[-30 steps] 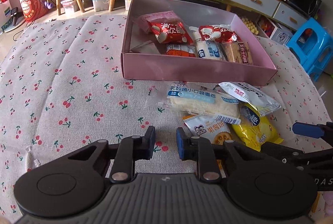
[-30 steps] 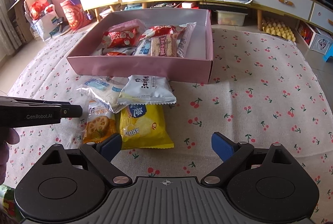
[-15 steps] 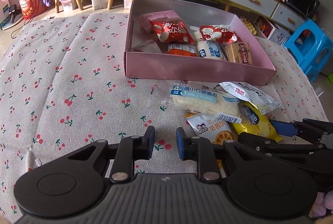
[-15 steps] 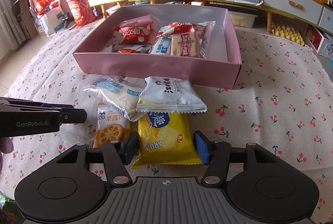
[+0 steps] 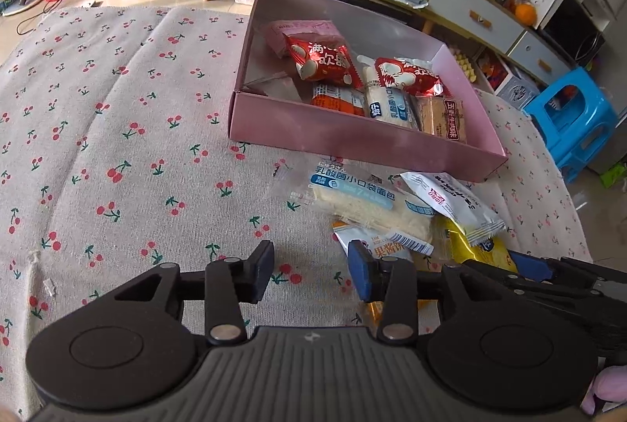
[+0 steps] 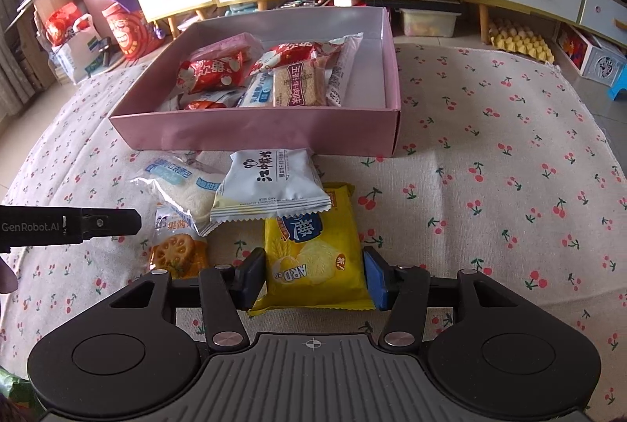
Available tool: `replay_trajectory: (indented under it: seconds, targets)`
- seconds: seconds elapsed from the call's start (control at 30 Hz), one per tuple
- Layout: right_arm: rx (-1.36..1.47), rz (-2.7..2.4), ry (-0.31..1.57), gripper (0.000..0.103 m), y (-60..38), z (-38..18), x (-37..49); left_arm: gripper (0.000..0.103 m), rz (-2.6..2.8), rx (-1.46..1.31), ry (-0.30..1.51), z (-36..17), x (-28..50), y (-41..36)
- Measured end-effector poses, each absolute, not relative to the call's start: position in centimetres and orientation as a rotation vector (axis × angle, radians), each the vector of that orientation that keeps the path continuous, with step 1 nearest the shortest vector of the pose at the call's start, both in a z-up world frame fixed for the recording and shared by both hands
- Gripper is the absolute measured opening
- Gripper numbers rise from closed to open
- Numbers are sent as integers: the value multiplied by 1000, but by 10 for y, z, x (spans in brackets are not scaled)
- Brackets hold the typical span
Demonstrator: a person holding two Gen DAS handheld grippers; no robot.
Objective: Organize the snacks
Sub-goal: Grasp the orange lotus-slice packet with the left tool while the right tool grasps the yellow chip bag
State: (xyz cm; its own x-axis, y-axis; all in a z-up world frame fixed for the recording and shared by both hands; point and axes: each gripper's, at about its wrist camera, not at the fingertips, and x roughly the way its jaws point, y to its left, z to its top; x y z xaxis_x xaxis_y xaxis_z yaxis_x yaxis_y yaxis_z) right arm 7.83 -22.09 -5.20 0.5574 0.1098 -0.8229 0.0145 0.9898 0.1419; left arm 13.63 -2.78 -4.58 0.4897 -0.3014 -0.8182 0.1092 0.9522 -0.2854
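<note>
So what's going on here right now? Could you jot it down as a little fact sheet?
Setting: cherry-print cloth
Container: pink box, open, several snack packs already inside
Loose snacks in front of box: bread pack, white pack, biscuit pack, yellow pack
Stacking: white pack overlaps the yellow pack's top
Right gripper: jaws on either side of the yellow pack, grip not confirmed
Left gripper: open, holding nothing, over the cloth
Likely next: yellow pack goes into the box
</note>
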Motion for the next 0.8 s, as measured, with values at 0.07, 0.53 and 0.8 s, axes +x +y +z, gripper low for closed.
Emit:
replay_trajectory:
  seconds: [0.07, 0.53, 0.8]
  targets:
    - [138, 58, 980, 51, -221, -52, 78, 46, -262, -225, 1032, -46, 136, -34]
    - [142, 28, 965, 51, -244, -51, 70, 73, -218, -97, 995, -49, 121, -93]
    - [122, 25, 967, 52, -243, -51, 69, 51, -155, 116, 969, -52, 113, -108]
